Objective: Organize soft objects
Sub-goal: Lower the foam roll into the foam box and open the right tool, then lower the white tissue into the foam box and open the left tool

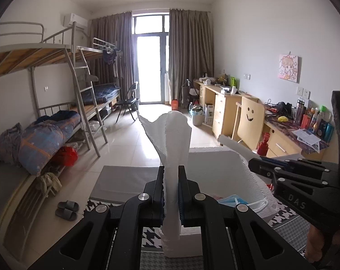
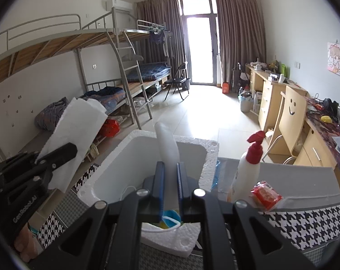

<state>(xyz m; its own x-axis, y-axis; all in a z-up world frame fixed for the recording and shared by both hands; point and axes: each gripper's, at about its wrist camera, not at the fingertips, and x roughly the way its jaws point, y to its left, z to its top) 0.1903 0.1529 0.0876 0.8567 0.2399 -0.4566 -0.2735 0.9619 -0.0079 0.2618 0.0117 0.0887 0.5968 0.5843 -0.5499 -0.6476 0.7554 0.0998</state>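
My left gripper (image 1: pixel 171 175) is shut on a white paper towel (image 1: pixel 175 139) that stands up crumpled between its jaws, above the near edge of a white foam box (image 1: pixel 214 151). In the right wrist view the same towel (image 2: pixel 76 128) hangs from the left gripper (image 2: pixel 57 156) to the left of the box (image 2: pixel 143 134). My right gripper (image 2: pixel 170 171) is shut on a pale, rolled soft sheet (image 2: pixel 167 142) over the box's inside; the left wrist view shows it too (image 1: pixel 234 142). A blue face mask (image 1: pixel 234 201) lies in the box.
A white spray bottle with a red head (image 2: pixel 248 168) and a red packet (image 2: pixel 265 194) stand right of the box on the houndstooth-covered table (image 2: pixel 304 222). Bunk beds (image 1: pixel 46 103) line the left wall. Desks and a wooden chair (image 1: pixel 250 121) line the right.
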